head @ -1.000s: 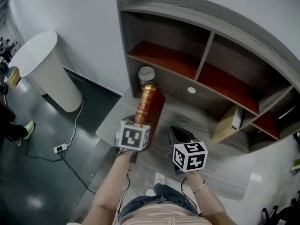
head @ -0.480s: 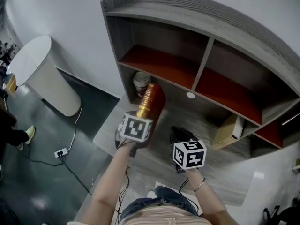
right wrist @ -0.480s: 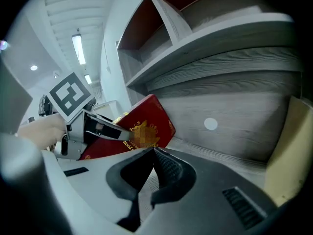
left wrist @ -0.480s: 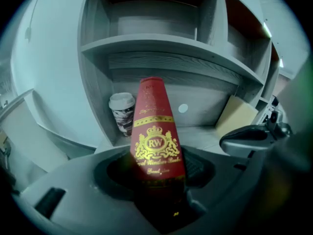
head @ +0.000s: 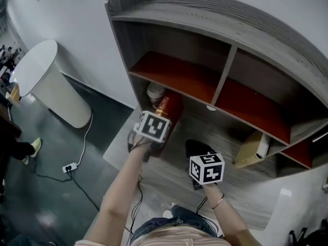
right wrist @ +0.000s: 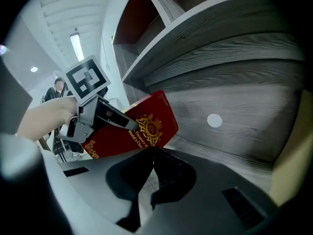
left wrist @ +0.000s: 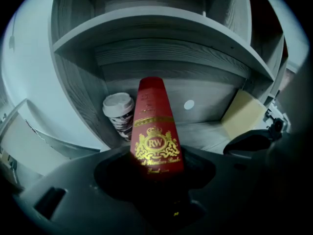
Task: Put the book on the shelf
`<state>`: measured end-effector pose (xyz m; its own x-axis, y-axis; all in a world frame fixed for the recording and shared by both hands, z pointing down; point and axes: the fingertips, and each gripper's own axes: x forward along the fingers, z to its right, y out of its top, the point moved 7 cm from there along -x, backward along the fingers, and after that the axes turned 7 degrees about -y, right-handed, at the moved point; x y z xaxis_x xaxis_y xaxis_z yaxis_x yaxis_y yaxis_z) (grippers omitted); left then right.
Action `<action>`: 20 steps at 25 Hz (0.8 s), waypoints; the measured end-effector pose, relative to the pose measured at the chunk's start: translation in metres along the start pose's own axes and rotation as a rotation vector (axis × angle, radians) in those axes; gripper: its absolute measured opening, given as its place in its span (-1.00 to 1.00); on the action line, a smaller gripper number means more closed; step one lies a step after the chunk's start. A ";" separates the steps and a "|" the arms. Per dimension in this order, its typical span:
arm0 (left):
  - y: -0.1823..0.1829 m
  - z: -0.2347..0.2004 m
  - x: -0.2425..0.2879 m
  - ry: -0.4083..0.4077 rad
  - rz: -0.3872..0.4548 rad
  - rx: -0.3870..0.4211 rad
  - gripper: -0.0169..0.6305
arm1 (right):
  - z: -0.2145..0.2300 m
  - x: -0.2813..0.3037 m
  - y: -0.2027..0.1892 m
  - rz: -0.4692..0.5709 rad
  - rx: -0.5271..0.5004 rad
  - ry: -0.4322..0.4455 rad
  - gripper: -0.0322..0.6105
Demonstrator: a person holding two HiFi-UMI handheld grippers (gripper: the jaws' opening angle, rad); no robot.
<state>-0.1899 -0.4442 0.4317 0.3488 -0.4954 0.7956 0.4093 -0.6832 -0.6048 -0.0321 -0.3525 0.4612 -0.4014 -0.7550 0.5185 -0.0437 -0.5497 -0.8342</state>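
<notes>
A red book [head: 170, 108] with a gold crest stands spine-up in my left gripper [head: 152, 129], which is shut on its lower end. In the left gripper view the book [left wrist: 154, 131] rises between the jaws, its top at the mouth of the shelf's lower left compartment [left wrist: 146, 58]. The right gripper view catches the book [right wrist: 132, 131] tilted, held from the left. My right gripper [head: 199, 151] hovers over the grey lower board [head: 215, 132], to the book's right; its jaws [right wrist: 152, 150] are shut and hold nothing.
A lidded paper cup [head: 155, 93] stands deep in the lower left compartment, just left of the book. A tan book [head: 251, 147] leans at the right. Red-orange boards [head: 174, 76] line the upper compartments. A white round table [head: 48, 81] and a power strip [head: 68, 166] are on the left.
My left gripper has carried the book up and forward, closer to the lower left compartment and the cup. The right gripper has hardly moved.
</notes>
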 end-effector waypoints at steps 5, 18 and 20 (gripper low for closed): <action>0.008 -0.006 0.006 -0.001 -0.039 -0.009 -0.20 | 0.000 0.006 -0.001 -0.010 -0.011 0.006 -0.87; 0.019 -0.005 0.036 -0.022 -0.123 -0.031 -0.20 | 0.009 0.009 -0.005 -0.035 -0.007 -0.007 -0.87; 0.022 -0.005 0.043 -0.018 -0.122 -0.028 -0.20 | 0.010 0.009 -0.006 -0.038 -0.007 -0.007 -0.87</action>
<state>-0.1703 -0.4828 0.4527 0.3130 -0.3982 0.8622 0.4263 -0.7524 -0.5022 -0.0263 -0.3594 0.4730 -0.3933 -0.7362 0.5507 -0.0649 -0.5753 -0.8154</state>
